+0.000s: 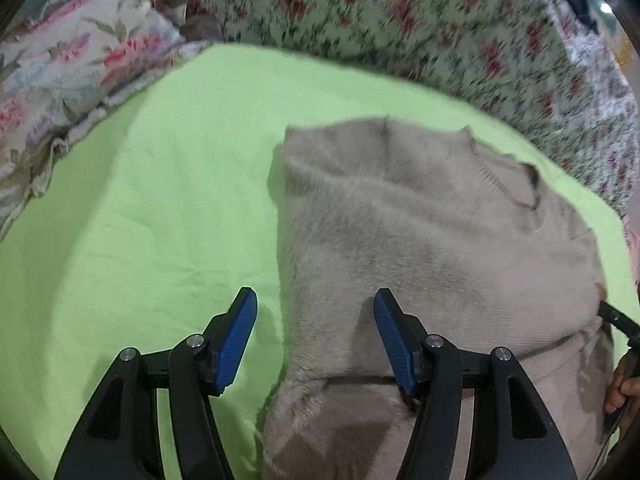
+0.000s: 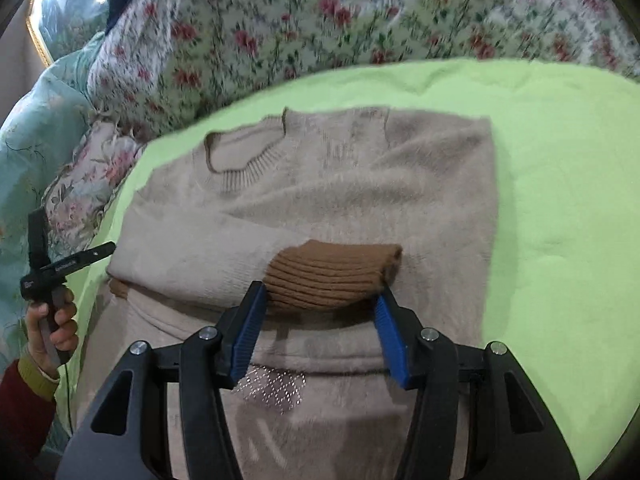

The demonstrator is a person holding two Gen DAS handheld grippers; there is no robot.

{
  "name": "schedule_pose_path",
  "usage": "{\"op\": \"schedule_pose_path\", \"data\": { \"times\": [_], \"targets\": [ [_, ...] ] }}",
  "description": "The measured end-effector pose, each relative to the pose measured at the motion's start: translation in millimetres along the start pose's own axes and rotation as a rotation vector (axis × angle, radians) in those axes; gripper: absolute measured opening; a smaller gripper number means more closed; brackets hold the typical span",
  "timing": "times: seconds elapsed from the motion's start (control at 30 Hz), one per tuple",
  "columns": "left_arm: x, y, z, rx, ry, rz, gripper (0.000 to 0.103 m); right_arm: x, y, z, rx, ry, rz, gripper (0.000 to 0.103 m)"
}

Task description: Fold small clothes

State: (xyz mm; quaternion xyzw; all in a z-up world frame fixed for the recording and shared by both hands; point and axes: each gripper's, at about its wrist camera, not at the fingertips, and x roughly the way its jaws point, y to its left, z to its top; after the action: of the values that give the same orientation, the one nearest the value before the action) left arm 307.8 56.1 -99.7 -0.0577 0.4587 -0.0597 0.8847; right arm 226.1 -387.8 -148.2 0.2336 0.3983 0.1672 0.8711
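Left gripper [image 1: 316, 340]: jaws spread, nothing between the pads, hovering over the left edge of the beige sweater [image 1: 420, 240], which lies on the green sheet [image 1: 140, 200]. Left side looks folded in already (edge runs straight). Sleeve is laid across the body, brown cuff [image 2: 332, 276] near centre. Right gripper [image 2: 320, 320]: jaws part-open around the cuff; can't tell if the pads press it. My read: side folds about done, bottom-to-top fold left.
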Motion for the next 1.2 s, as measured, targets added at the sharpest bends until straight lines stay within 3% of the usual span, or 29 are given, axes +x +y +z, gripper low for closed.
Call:
{"op": "schedule_pose_path", "data": {
  "times": [0.03,0.07,0.1,0.23,0.3,0.37,0.4,0.47,0.53,0.6,0.67,0.73,0.83,0.87,0.93,1.03,1.1,1.2],
  "targets": [
    [4.3,0.4,-0.7,-0.006,0.010,0.002,0.063,1.0,-4.0,1.7,0.021,0.003,0.026,0.047],
    [8.0,1.3,-1.3,-0.012,0.014,0.008,0.063,0.7,-8.6,3.7,0.053,0.009,0.046,0.010],
    [10.0,1.9,-1.5,-0.014,0.014,0.013,0.064,-2.5,-12.0,4.6,0.088,0.008,0.067,0.005],
    [12.8,0.9,-2.2,0.001,0.010,0.030,0.067,-49.7,-5.6,6.6,0.174,-0.091,0.183,0.005],
    [13.4,0.0,-3.1,0.002,0.010,0.032,0.069,-64.0,-0.3,4.8,0.189,-0.091,0.153,0.005],
    [15.7,-2.9,-3.6,0.015,0.012,0.050,0.071,-51.7,0.7,3.0,0.186,-0.009,0.013,0.006],
    [17.8,-5.9,-1.4,0.019,0.013,0.057,0.071,-36.0,-0.1,0.4,0.163,0.081,-0.121,0.006],
    [16.6,-7.6,-0.9,0.020,0.016,0.065,0.071,-30.1,-2.0,-3.6,0.181,0.102,-0.302,0.006],
    [15.7,-7.2,-2.2,0.018,0.013,0.066,0.071,-44.8,11.3,-4.6,0.193,0.000,-0.292,0.008],
    [16.2,-7.5,-2.4,0.018,0.011,0.070,0.072,-50.9,45.3,-3.9,0.102,-0.080,-0.251,0.008],
    [16.4,-8.4,-2.0,0.022,0.011,0.078,0.073,-36.1,73.3,-2.7,0.009,-0.055,-0.181,0.009],
    [16.4,-7.2,-2.5,0.024,0.010,0.090,0.079,-9.0,85.8,-4.0,-0.005,0.006,-0.103,0.009],
    [15.0,2.3,-4.6,0.021,0.020,0.088,0.083,29.0,59.3,-14.3,0.069,0.156,-0.281,0.009],
    [11.4,4.6,-5.8,0.022,0.024,0.076,0.083,27.8,49.6,-18.8,0.107,0.152,-0.266,0.004],
    [-1.6,7.3,-13.1,0.045,0.031,0.047,0.082,8.6,45.0,-25.2,0.154,0.119,-0.238,0.004],
    [-30.2,11.8,-30.7,0.038,0.029,-0.020,0.082,-35.1,57.6,-36.3,0.141,0.026,-0.222,0.017],
    [-56.8,17.3,-51.5,0.012,0.027,-0.083,0.082,-65.9,66.5,-51.6,0.136,-0.025,-0.162,0.038],
    [-94.0,26.2,-93.4,-0.028,0.025,-0.170,0.082,-91.2,71.4,-68.5,0.121,-0.043,-0.106,0.040]
  ]
}}
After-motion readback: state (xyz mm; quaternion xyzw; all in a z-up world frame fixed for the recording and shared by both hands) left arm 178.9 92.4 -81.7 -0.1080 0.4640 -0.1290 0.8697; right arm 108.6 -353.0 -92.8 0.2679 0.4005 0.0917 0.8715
